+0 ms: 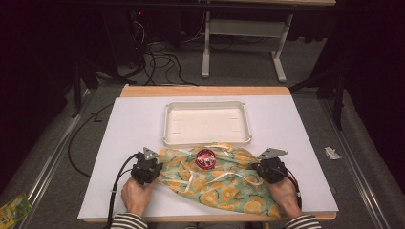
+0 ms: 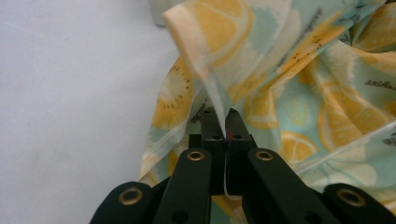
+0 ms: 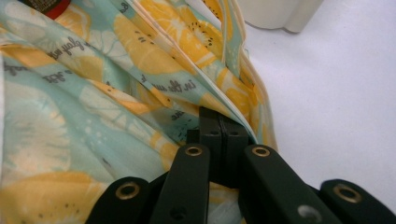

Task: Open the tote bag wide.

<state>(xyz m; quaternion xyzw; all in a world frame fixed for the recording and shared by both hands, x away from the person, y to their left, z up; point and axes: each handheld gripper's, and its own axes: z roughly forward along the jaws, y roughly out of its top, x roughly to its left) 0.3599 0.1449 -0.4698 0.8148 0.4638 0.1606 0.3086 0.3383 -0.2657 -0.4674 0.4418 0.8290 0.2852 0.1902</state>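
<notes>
From the high view you get the whole layout: a lemon-print cloth (image 1: 217, 179) is bunched up on the near half of the white table (image 1: 133, 124), between the two grippers, with its far edge just touching the near rim of the white tray (image 1: 207, 139). A round red thing (image 1: 206, 159) sits on top of the cloth near that far edge; too small to tell what it is. The left gripper (image 1: 154, 168) is at the cloth's left end and the right gripper (image 1: 261, 168) at its right end, each with a hand behind it and a striped sleeve at the bottom edge. From up there you can't really see the jaws, though.

That's where the gripper views help. In the left gripper view the left gripper (image 2: 225, 122) has its jaws pressed together on a thin fold of cloth (image 2: 289, 93), which stands up from the tips like a little ridge, so it's pinching the fabric for sure. Bare table on its left, and a sliver of the tray (image 2: 158, 11) at the top.

The right gripper view shows the right gripper (image 3: 223, 122) clamped the same way on the cloth's (image 3: 93, 93) hemmed edge, with a tray corner (image 3: 285, 14) up top and a bit of the red thing (image 3: 49, 7) peeking in at the top left corner.
</notes>
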